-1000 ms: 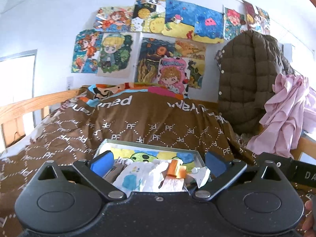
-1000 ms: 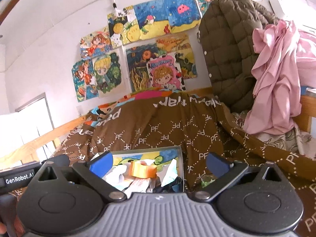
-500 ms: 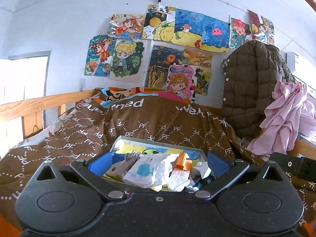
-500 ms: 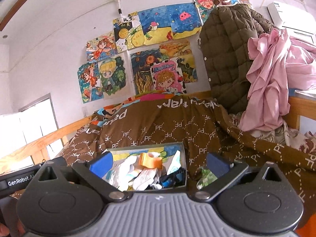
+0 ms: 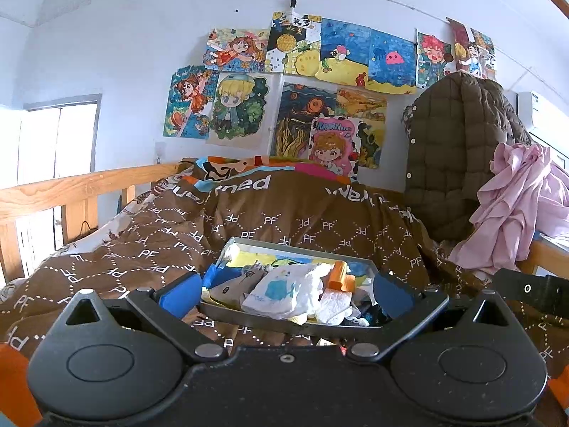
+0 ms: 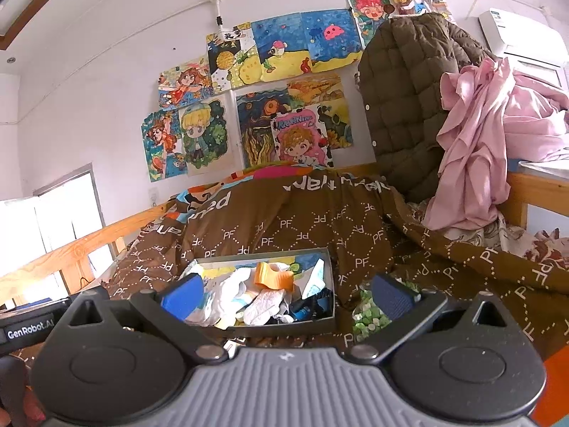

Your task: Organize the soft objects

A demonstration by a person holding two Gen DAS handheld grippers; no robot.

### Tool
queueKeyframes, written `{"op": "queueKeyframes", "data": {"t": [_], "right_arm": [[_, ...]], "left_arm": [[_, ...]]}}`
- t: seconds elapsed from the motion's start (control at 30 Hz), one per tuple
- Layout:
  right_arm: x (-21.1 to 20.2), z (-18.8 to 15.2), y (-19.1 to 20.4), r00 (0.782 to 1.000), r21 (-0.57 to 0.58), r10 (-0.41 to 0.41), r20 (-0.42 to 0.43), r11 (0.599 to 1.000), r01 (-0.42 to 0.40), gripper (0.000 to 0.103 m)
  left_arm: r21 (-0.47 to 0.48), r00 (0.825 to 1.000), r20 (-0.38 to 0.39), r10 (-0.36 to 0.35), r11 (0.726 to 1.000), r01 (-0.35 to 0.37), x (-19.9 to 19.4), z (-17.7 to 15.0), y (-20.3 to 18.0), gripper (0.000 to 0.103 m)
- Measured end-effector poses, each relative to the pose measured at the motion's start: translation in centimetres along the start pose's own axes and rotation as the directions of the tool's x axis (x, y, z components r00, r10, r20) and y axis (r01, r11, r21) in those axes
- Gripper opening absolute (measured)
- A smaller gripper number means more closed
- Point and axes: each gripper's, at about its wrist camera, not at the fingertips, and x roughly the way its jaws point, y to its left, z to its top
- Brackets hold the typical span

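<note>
In the left wrist view, the left hand-held gripper is spread wide and released, its blue pads standing on either side of a shallow metal tray without gripping anything. The tray rests on the brown PF-patterned quilt of a bed and holds a heap of soft objects: a white cloth with a blue print, a crumpled white piece, and an orange item beside them. A brown quilted jacket and a pink garment hang at the right. In the right wrist view, the right hand-held gripper is likewise wide apart and empty. The same tray lies just ahead, toward its left finger, with white cloths and the orange item on top. A green-speckled fabric lies on the quilt just beside the tray, near the right finger. The other gripper's black body shows at the left edge.
</note>
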Motion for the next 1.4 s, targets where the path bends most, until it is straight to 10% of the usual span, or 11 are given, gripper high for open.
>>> {"op": "queueKeyframes", "data": {"t": [1.4], "right_arm": [[0.3, -3.6, 1.6, 0.991, 0.011, 0.007, -0.136, 1.000, -0.005, 0.103]], "left_arm": [[0.026, 0.986, -0.105, 0.128, 0.992, -0.126, -1.8, -3.2, 3.0, 0.102]]}}
